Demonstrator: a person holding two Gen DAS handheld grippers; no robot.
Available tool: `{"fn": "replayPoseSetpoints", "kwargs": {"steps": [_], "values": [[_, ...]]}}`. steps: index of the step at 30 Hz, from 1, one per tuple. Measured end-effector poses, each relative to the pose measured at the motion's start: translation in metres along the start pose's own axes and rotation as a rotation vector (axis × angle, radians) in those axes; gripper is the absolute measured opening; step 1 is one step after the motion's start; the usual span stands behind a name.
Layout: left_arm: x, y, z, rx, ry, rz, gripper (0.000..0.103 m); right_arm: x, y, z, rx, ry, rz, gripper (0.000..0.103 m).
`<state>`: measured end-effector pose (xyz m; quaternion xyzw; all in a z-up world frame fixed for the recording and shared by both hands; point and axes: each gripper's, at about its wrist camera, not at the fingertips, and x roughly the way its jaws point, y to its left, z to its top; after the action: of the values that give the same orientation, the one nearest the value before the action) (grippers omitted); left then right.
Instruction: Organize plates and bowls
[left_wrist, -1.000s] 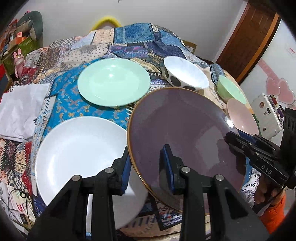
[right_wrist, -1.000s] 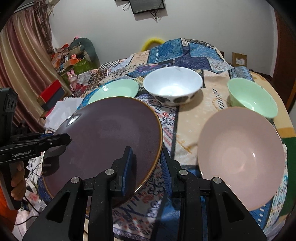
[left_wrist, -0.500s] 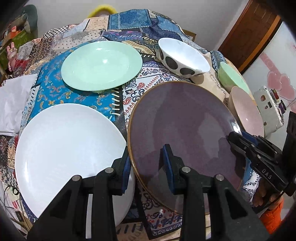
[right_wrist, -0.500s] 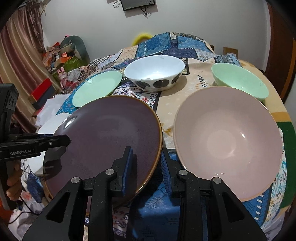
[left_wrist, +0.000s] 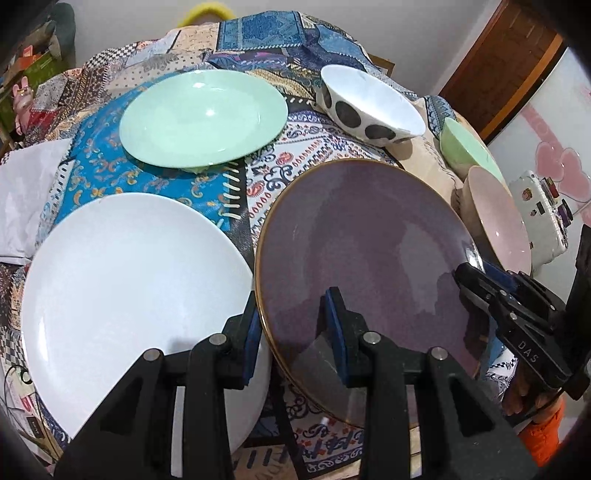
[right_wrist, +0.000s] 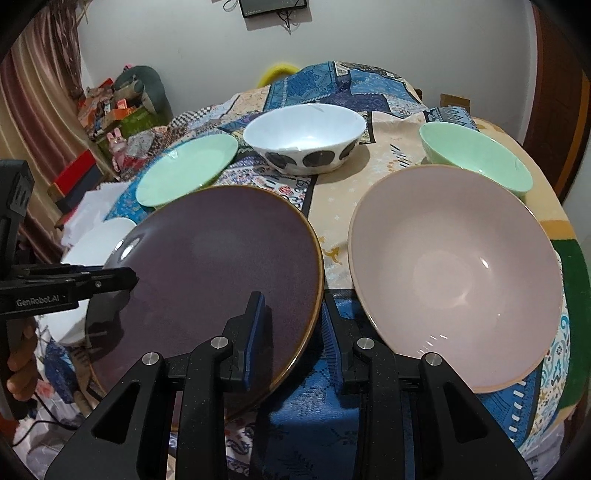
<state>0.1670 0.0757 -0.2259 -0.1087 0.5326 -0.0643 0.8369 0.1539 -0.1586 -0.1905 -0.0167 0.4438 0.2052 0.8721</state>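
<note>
A dark purple plate with a gold rim (left_wrist: 362, 254) (right_wrist: 218, 266) is held between both grippers, above the table. My left gripper (left_wrist: 293, 332) is shut on its left rim, one finger above and one below. My right gripper (right_wrist: 293, 332) is shut on its right rim the same way. A white plate (left_wrist: 129, 284) lies to the left, partly under the purple one. A mint green plate (left_wrist: 203, 118) lies farther back. A pink bowl (right_wrist: 454, 273), a mint green bowl (right_wrist: 476, 158) and a white bowl with black dots (right_wrist: 306, 140) stand to the right and behind.
The round table wears a patchwork blue cloth (left_wrist: 258, 33). A white folded cloth (left_wrist: 26, 192) lies at the left edge. A white box (left_wrist: 543, 218) stands beyond the table at right. Clutter (right_wrist: 122, 107) fills the far left corner.
Both grippers have moved with the purple plate towards the near edge and down; the table and dishes look closer. The plate stays gripped on both rims.
</note>
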Motion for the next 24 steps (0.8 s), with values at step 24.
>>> {"fn": "replayPoseSetpoints", "kwargs": {"steps": [24], "values": [[-0.009,-0.012,0.004,0.051,-0.057,0.042,0.034,-0.006,-0.021,-0.005,0.104,0.029,0.029,0.03]]}}
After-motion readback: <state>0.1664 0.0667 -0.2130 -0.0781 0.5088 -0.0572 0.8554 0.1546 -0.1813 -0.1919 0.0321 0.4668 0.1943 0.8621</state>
